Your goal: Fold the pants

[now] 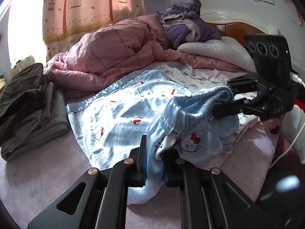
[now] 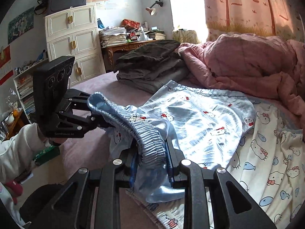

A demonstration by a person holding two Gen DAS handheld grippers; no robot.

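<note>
Both claws pinch waistband of blue Hello Kitty pants (image 1: 133, 110): left gripper (image 1: 154, 164) at one end, right gripper (image 2: 150, 164) at other. Legs trail flat on bed (image 1: 47, 171). Risk: slick satin slips from jaws w/ uneven pull, fold goes crooked.

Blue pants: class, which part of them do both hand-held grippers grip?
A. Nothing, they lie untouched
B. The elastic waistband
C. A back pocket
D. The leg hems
B: the left hand-held gripper and the right hand-held gripper each pinch the ribbed elastic waistband of the blue pants, lifting it off the bed.
</note>
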